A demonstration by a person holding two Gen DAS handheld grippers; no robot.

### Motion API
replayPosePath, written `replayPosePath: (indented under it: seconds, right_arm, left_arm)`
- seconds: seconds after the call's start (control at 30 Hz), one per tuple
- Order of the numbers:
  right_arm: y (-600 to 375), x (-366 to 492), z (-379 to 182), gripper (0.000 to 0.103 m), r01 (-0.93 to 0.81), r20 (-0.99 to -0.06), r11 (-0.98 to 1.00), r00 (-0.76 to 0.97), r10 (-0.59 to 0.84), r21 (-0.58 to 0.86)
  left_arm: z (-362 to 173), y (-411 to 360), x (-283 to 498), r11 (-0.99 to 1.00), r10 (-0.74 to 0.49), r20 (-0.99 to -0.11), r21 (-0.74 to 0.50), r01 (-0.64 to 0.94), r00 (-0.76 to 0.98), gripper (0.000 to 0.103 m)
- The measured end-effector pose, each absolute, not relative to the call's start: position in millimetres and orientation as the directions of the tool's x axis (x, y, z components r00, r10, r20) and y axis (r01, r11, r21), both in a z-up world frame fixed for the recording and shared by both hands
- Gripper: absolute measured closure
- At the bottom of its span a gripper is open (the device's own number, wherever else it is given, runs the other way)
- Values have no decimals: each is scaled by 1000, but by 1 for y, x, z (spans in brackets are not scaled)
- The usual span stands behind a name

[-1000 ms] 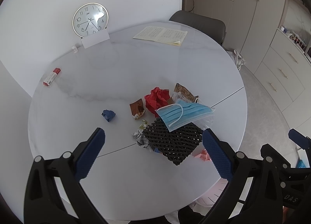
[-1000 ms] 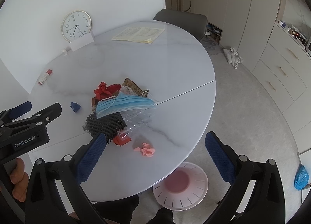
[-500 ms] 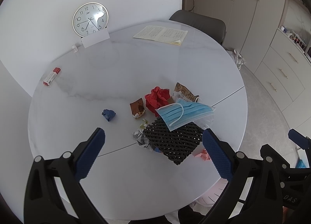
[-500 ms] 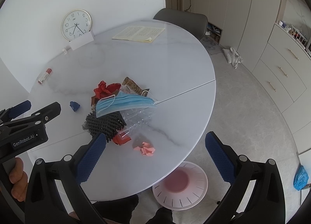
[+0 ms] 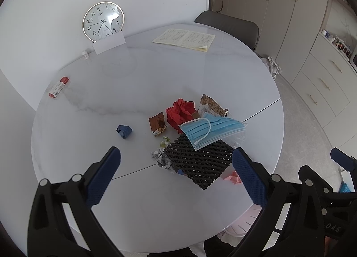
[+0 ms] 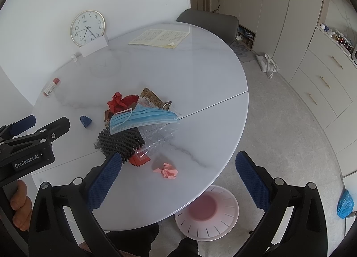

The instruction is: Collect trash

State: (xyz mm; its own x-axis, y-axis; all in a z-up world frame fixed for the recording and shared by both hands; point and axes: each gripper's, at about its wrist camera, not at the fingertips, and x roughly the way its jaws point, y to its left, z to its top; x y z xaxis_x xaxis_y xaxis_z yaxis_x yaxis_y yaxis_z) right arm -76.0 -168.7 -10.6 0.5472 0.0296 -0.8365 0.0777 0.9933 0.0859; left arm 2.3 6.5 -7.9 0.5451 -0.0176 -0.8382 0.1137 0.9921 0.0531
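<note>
Hovering above the near edge of the round white table (image 5: 138,201), the left gripper (image 5: 176,171) has its blue-padded jaws spread wide with nothing between them. The right gripper (image 6: 178,173) hangs beside it over the table's rim, released just the same and grasping nothing.

The trash sits in a loose heap near the middle of the table. A blue face mask (image 5: 212,128) lies draped across a black foam net (image 5: 198,163) and a clear crinkled plastic tray (image 6: 159,135). Behind it are a crumpled red paper (image 5: 180,113) and a brown patterned wrapper (image 5: 212,104). A small brown wrapper (image 5: 158,123) lies just to the left, and a blue paper ball (image 5: 124,131) sits well apart further left. A pink paper wad (image 6: 167,170) rests alone near the table's edge.

On the floor below the rim stands a pink bin (image 6: 206,212).
</note>
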Motion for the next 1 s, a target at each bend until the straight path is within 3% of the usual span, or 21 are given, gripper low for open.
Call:
replayPosePath:
  seconds: [0.27, 0.53, 0.63, 0.77, 1.0]
  right_arm:
    - [-158, -62, -31, 2, -11, -834, 997, 547, 71, 78]
    - [-140, -10, -74, 3, -172, -870, 985, 481, 110, 29]
    - [-146, 12, -88, 11, -182, -889, 979, 429, 160, 89]
    - [-138, 35, -91, 13, -165, -886, 973, 411, 214, 158]
    - [-77, 69, -115, 14, -210, -915, 970, 354, 192, 123]
  left_arm:
    - [-20, 36, -3, 987, -92, -816, 1, 160, 571, 7]
    - [-53, 84, -8, 974, -55, -842, 74, 216, 537, 7]
    - [-61, 94, -12, 961, -43, -839, 113, 251, 542, 7]
    - [-75, 99, -10, 948, -16, -843, 158, 276, 538, 7]
    - [-90, 107, 8, 948, -76, -864, 92, 306, 498, 7]
